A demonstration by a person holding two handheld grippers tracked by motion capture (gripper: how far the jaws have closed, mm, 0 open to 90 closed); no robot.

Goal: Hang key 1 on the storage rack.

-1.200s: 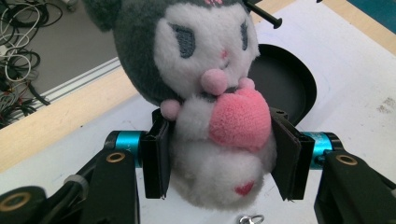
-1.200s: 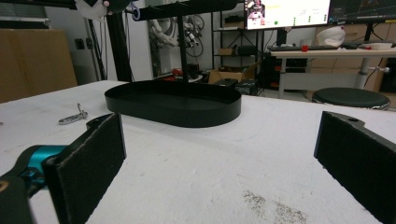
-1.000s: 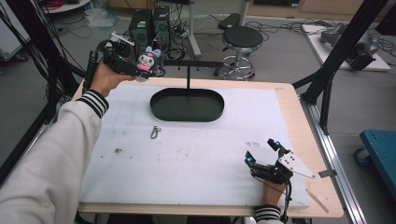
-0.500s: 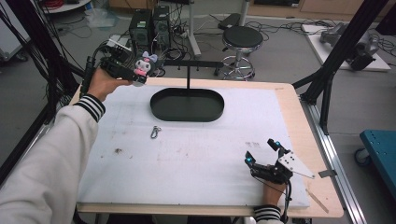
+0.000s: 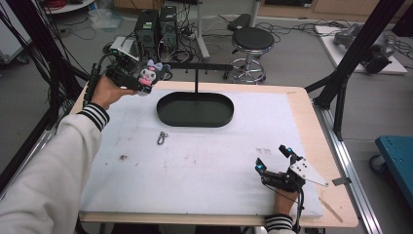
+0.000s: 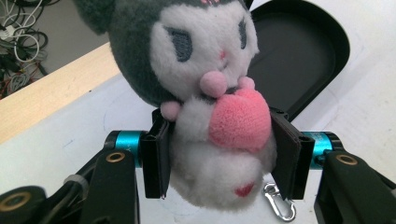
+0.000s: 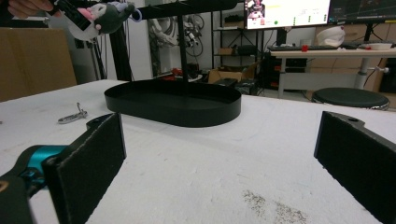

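I've swung the left gripper (image 5: 134, 78), clamped on the plush keychain (image 5: 147, 75), closer to the stand's crossbar (image 5: 200, 66) above the desk's far-left corner; hanging seems next. Right gripper (image 5: 273, 160) rests, jaws apart.

Oval tray (image 5: 195, 113) and its stand post (image 5: 196, 80) block centre, mat (image 5: 195, 165) seemingly open

1. My counter (image 5: 311, 122) is a wooden top under a white mat (image 5: 204, 161), stained in spots.
2. A black oval tray (image 5: 195, 109) with an upright stand sits on the mat at the far middle.
3. A metal clip (image 5: 161, 138) lies just left of the tray.
4. My right claw (image 5: 273, 160) rests on the near right corner, jaws apart.
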